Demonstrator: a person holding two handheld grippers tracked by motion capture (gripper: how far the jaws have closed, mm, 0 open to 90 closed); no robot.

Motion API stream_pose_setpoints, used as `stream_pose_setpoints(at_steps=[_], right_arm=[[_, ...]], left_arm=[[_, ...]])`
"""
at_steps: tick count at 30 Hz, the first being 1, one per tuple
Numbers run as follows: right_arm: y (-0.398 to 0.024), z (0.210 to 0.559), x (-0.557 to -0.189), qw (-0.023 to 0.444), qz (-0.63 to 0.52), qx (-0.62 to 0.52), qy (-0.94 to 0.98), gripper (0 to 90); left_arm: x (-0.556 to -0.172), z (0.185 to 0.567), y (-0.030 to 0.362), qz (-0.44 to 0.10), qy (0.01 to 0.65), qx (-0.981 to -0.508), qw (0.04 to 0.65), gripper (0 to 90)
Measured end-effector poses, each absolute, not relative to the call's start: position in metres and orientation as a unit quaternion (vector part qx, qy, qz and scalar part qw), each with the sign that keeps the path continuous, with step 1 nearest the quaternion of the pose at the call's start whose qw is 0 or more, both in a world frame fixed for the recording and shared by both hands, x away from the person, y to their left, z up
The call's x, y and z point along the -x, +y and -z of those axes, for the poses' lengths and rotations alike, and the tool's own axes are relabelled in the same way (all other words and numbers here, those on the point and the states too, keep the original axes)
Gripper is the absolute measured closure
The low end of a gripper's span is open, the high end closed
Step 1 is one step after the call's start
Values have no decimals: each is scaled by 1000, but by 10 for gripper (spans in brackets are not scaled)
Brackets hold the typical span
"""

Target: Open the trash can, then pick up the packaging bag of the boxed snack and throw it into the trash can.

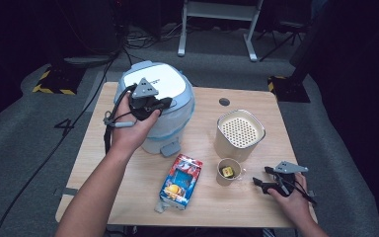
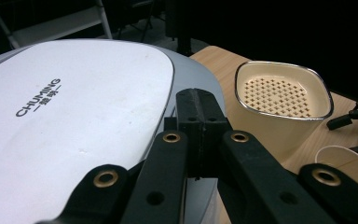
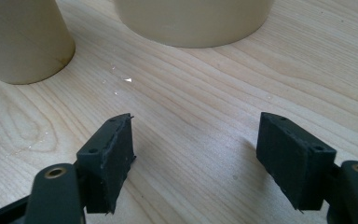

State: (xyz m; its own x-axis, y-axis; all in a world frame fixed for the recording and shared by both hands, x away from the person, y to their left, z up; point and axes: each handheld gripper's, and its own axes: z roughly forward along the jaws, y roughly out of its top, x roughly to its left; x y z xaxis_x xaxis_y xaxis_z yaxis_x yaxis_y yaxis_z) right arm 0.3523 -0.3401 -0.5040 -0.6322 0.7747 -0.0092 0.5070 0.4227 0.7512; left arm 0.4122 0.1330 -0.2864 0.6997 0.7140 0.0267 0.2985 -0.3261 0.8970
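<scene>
- Left gripper (image 1: 150,102) hovers over the lid of the pedal bin (image 1: 158,106), which stands at the far left of the worktop (image 1: 237,197). Fingers (image 2: 200,121) pressed together, nothing between them.
- In the left gripper view the closed tips sit just above the near edge of the bin's white lid (image 2: 74,116); contact with the lid cannot be told.
- Handling judgement, bin: rigid plastic shell, smooth glossy lid, likely slippery under rubber pads. Light when empty, so it may skate if pushed sideways. A clear liner shows around the body.
- Where to take hold: lid rim at the front edge, or press the foot pedal (image 1: 170,148) at the base; the flat lid top offers no grip.
- Right gripper (image 1: 269,178) rests low at the near right of the worktop, fingers (image 3: 107,158) partly open, empty.
- Just beside it: paper cup (image 1: 228,171) with a small yellow item inside; cream container with perforated top (image 1: 240,133) behind the cup.
- Snack packet (image 1: 180,181) lies flat near centre, well apart from both grippers.
</scene>
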Motion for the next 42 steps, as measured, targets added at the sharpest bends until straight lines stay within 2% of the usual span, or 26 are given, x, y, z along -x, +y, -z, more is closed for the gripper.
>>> stream_pose_setpoints(at_steps=[20,25,26,27,33,36,42], right_arm=[[-340,504,-352,181,-371,-389,824,278],[-340,504,-352,181,-371,-389,824,279],[-340,504,-352,181,-371,-389,824,278],[-340,504,-352,181,-371,-389,824,279],[-340,504,-352,181,-371,-389,824,279],[-340,504,-352,181,-371,-389,824,278],[-340,504,-352,181,-371,-388,824,279]], left_arm=[[-413,287,128,-233,308,-795,467,900],[-414,289,132,-222,314,-781,492,891],[-412,291,132,-212,315,-775,506,790],[-411,291,132,-205,313,-770,517,727],[-386,289,127,-164,265,-775,550,503],[-373,295,126,-149,260,-784,544,484],[-357,318,132,-153,270,-796,520,470]])
